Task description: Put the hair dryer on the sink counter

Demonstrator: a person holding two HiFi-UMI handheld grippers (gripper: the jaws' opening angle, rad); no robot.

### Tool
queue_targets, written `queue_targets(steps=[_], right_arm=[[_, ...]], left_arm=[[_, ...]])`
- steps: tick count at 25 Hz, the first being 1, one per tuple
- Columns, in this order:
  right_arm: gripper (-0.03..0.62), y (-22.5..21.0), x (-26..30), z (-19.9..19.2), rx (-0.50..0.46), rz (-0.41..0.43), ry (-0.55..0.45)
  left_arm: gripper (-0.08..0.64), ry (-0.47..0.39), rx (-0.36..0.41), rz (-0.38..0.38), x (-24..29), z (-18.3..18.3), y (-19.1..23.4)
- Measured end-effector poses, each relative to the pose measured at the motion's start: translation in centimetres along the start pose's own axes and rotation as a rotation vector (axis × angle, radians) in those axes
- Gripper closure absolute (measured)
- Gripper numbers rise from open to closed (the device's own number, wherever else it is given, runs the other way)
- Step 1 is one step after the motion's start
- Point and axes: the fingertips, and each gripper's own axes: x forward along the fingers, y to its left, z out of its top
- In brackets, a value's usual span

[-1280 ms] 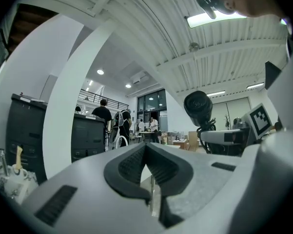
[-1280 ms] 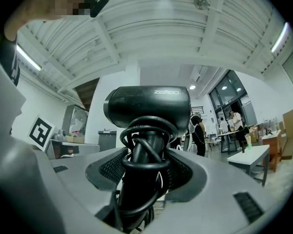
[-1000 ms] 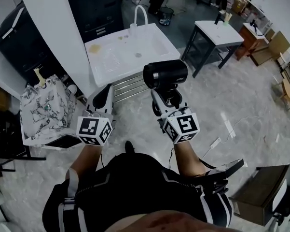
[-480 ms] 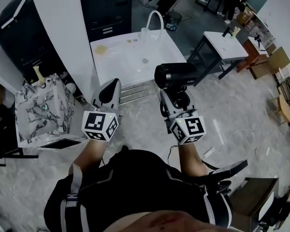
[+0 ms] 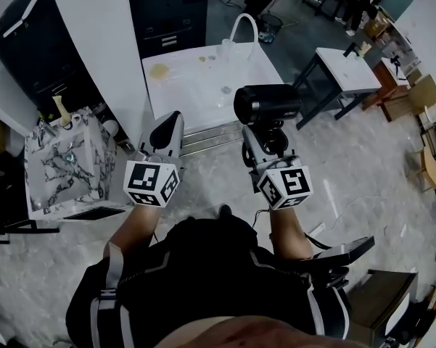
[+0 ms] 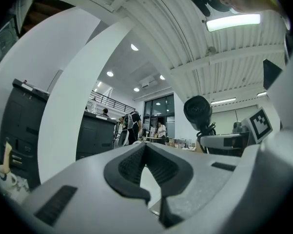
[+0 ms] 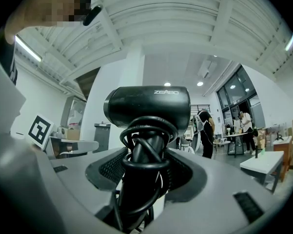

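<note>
White sink surface (image 5: 196, 85) ahead, hair dryer (image 5: 267, 105) held above the floor before it
Right gripper (image 5: 265, 138) fingers grip its cord-wrapped handle; barrel lies crosswise; left gripper (image 5: 167, 125) fingers closed, empty; marbled box (image 5: 62, 162) at left

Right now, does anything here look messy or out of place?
A yellowish stain sits on the white sink counter near its far left corner, with smaller spots toward the faucet. Nothing else stands out.
</note>
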Motion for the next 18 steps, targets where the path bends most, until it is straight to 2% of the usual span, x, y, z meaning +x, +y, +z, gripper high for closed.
queue_targets(steps=[6,14,18], right_arm=[[0.351,-0.2,2.7,-0.3,0.011,0.053,-0.011],[0.351,-0.7,8.9,-1.6,0.020,0.191,0.011],[0.351,-1.6,12.2,-2.5,0.031,0.250,0.020]], left_arm=[[0.558,-0.007,0.028,0.035,0.6,0.1,1.0],[0.558,-0.012,0.028,0.164,2.7,-0.7,4.6],[0.558,-0.006,0.020,0.186,4.5,-1.3,5.8]])
